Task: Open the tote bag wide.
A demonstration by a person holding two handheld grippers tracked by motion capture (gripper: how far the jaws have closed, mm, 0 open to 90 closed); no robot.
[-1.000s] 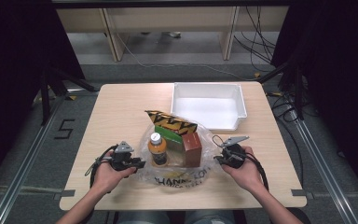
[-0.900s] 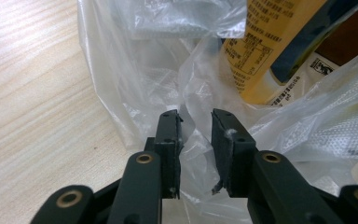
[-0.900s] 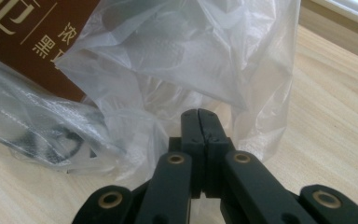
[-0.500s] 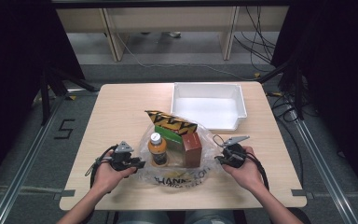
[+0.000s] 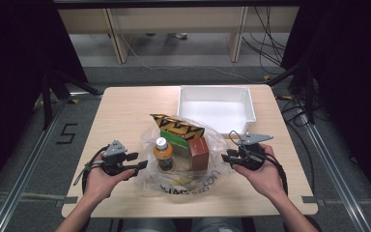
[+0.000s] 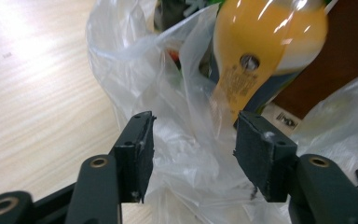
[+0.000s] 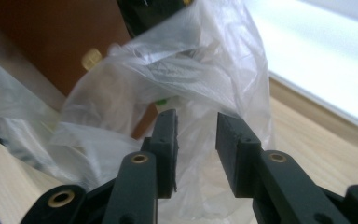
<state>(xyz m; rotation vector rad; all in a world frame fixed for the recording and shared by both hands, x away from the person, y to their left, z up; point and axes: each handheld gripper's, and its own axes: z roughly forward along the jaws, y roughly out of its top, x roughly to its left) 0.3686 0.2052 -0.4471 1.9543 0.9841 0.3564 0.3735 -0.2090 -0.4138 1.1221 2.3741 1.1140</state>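
Flanking the clear plastic bag [image 5: 183, 164] near the desk's [image 5: 125, 111] front edge, my left tool [image 5: 142, 165] and right tool [image 5: 223, 157] have just been opening, film loose between the jaws. Inside, the orange bottle [image 5: 163, 153] stands upright, cap up.

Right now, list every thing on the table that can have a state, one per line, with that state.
plastic bag: clear, mouth pulled open, slumped around its contents.
juice bottle: upright in the bag, capped.
brown box: upright in the bag.
green carton: standing in the bag, its patterned flap raised.
white bin: empty.
left gripper: jaws just opening, bag film between them, unpinched.
right gripper: jaws just opening, bag film between them, unpinched.
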